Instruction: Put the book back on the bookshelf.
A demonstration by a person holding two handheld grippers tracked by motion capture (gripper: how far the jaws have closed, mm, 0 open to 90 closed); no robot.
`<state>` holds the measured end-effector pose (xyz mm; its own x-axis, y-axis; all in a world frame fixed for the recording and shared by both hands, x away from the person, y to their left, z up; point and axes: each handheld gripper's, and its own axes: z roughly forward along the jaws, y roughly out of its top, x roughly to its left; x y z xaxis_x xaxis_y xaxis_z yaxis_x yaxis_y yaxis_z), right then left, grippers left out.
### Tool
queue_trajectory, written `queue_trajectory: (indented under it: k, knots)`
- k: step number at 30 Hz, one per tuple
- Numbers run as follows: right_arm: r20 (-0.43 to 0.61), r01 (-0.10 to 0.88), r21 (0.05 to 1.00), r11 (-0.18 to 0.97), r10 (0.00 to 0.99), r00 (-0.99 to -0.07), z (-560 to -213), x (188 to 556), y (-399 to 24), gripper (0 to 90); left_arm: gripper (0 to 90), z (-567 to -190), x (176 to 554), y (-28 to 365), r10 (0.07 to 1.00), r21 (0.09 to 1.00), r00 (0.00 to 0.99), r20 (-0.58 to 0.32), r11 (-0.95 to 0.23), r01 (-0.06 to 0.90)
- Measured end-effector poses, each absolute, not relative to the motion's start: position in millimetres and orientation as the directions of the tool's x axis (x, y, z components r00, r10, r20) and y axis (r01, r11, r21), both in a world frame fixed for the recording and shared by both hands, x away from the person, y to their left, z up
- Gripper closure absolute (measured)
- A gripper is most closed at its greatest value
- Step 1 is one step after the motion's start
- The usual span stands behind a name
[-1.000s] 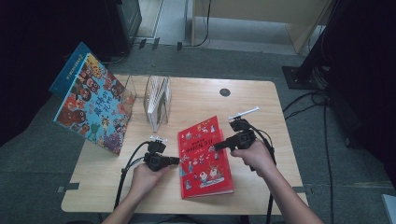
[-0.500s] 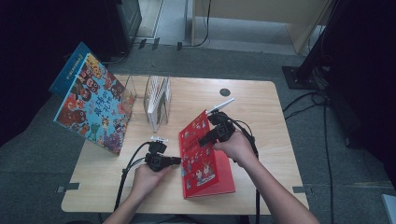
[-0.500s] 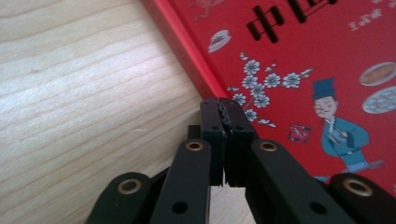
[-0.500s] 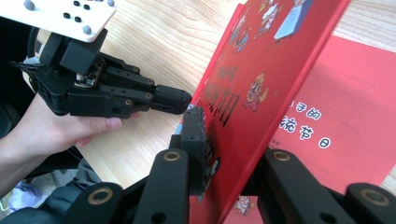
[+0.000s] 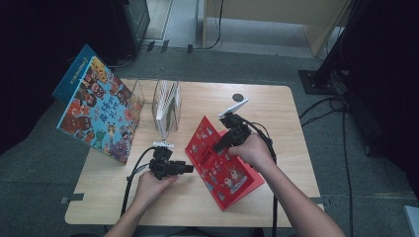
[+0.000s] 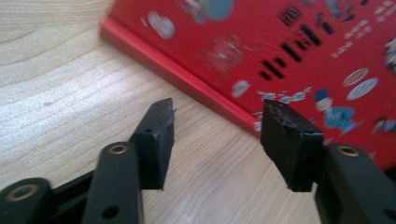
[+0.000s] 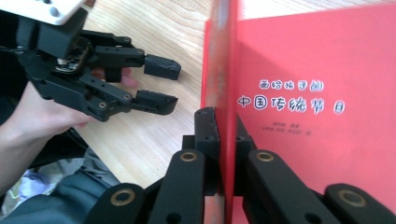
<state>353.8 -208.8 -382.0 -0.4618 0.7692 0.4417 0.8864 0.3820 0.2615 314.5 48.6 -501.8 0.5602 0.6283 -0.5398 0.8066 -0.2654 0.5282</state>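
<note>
Red book cover pinched by right tongs, left tongs parted.

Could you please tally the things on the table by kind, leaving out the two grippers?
Picture books lying or leaning loose: 2, the red book and the blue book
Clear book stands: 1, the stand with books in it
Small dark round things: 1
Total: 4

Recording lab, wooden table on grey carpet, floor cables (dark surroundings)
</note>
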Motion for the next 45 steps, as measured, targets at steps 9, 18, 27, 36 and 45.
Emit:
queue_trajectory:
  k: [9,18,27,36,45]
  knots:
    - [0.46,0.879,0.312,0.36,0.753,-0.471,-354.6,353.5,-222.3,88.3,37.3,-485.8,321.1,46.2,0.611,0.575,0.591,-0.526,-0.256,0.777]
    - [0.459,0.851,0.387,0.355,0.726,-0.511,-331.8,348.3,-222.3,88.4,34.2,-470.8,331.7,41.8,0.594,0.61,0.594,-0.543,-0.208,0.765]
    - [0.484,0.83,0.435,0.349,0.687,-0.543,-329.5,341.7,-223.6,88.1,25.1,-467.9,342.7,42.3,0.534,0.583,0.568,-0.627,-0.161,0.796]
    - [0.568,0.788,0.521,0.328,0.557,-0.607,-347.4,331.0,-242.9,88.5,19.4,-453.3,352.0,53.5,0.396,0.614,0.59,-0.703,-0.08,0.785]
    - [0.59,0.721,0.59,0.364,0.415,-0.692,-377.9,327.7,-253.7,87.7,47.3,-431.5,346.7,72.5,0.335,0.682,0.687,-0.645,-0.156,0.715]
